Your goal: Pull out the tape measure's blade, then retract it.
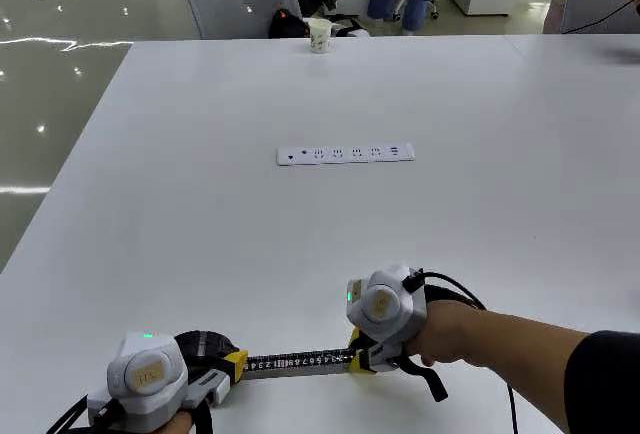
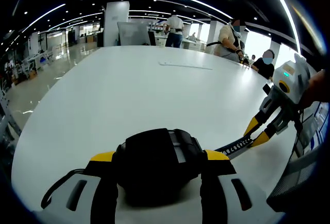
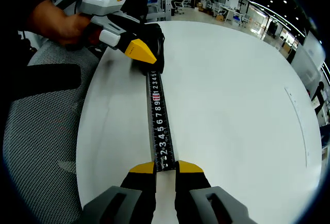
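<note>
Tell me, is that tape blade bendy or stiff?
Probably stiff at this length: the blade runs straight between the case and the right gripper. Pulled longer, it would likely sag or buckle. It may snap back quickly if released.

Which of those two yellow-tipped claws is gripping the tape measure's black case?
The left gripper, lower left in the head view, clamps the black case; the right gripper pinches only the tip of the blade.
</note>
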